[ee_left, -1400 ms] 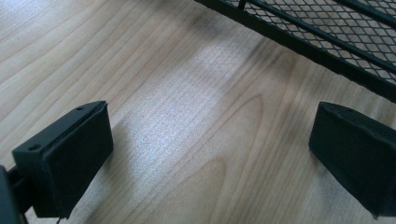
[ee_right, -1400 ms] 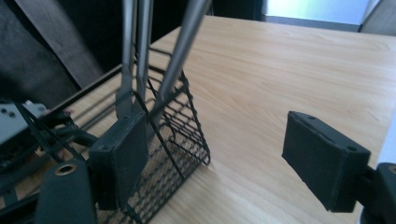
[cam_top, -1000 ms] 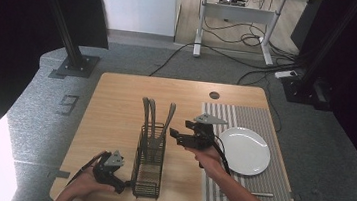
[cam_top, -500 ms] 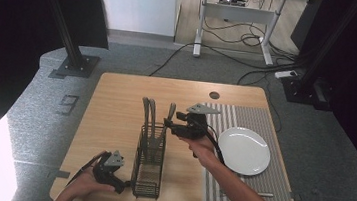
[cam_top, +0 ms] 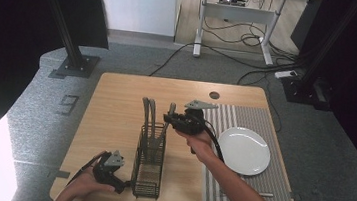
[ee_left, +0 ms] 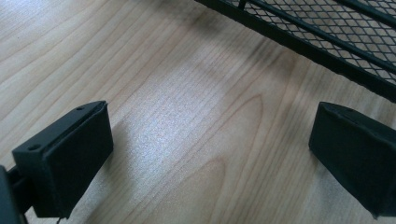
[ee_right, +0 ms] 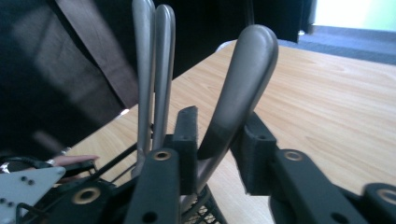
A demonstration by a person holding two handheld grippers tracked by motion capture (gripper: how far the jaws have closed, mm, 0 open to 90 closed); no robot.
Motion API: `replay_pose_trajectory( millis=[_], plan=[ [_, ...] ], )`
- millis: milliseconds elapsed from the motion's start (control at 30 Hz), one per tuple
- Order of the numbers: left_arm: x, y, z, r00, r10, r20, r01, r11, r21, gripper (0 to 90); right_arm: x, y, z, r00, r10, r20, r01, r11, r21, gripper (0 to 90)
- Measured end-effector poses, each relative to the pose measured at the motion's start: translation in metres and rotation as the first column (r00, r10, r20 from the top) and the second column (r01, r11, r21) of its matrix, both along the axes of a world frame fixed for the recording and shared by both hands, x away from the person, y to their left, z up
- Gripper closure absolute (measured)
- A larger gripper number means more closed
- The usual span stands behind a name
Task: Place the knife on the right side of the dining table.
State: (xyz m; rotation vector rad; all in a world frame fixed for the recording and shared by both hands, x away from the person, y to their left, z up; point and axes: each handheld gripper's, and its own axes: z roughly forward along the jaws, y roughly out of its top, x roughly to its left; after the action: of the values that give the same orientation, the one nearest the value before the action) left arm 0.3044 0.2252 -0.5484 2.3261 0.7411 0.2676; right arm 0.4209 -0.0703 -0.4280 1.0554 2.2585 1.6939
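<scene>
Right gripper (cam_top: pixel 170 118) has swung left from over the mat (cam_top: pixel 253 158) to the caddy (cam_top: pixel 148 162) in the last second, and its jaws now sit either side of a utensil handle (ee_right: pixel 243 74) that leans out of the caddy's far end; pads look pressed on it, so it reads as clamped on the handle. Two more handles (ee_right: pixel 152 60) stand upright just beside it, not gripped. Handle's lower end is down in the caddy, so judging by this the piece is either just dropped in or about to be lifted out, can't tell which; release or pull is likely next. Left gripper (cam_top: pixel 118 184) hasn't moved, low on the table (cam_top: pixel 116 104) at the caddy's near left corner, jaws wide apart on bare wood, holding nothing, mesh just past them. Plate (cam_top: pixel 244 150) lies empty on the mat, well apart from the caddy
</scene>
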Motion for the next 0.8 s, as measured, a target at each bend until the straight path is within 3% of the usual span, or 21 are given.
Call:
replay_pose_trajectory(
  millis=[133,367,467,567,800],
  plan=[
    [0.0,0.0,0.0,1.0,0.0,0.0,0.0,1.0,0.0,0.0,0.004,-0.004,-0.001,0.9982,0.024,-0.055,-0.021,0.998,0.053,75.3],
    [0.0,0.0,0.0,1.0,0.001,-0.001,-0.001,1.0,-0.001,0.0,-0.001,-0.007,0.005,0.9933,0.071,-0.091,-0.056,0.986,0.155,82.4],
    [0.0,0.0,0.0,1.0,0.0,-0.001,0.0,1.0,0.0,0.0,-0.005,-0.009,0.009,0.9958,0.067,-0.064,-0.056,0.987,0.15,82.7],
    [0.0,0.0,0.0,1.0,0.001,-0.001,-0.001,1.0,0.0,0.0,-0.008,-0.014,0.016,0.997,0.061,-0.048,-0.052,0.983,0.175,82.8],
    [0.0,0.0,0.0,1.0,0.001,-0.001,-0.001,1.0,0.0,0.0,-0.02,-0.039,0.053,0.998,0.016,0.061,-0.029,0.975,0.22,82.8]
  ],
)
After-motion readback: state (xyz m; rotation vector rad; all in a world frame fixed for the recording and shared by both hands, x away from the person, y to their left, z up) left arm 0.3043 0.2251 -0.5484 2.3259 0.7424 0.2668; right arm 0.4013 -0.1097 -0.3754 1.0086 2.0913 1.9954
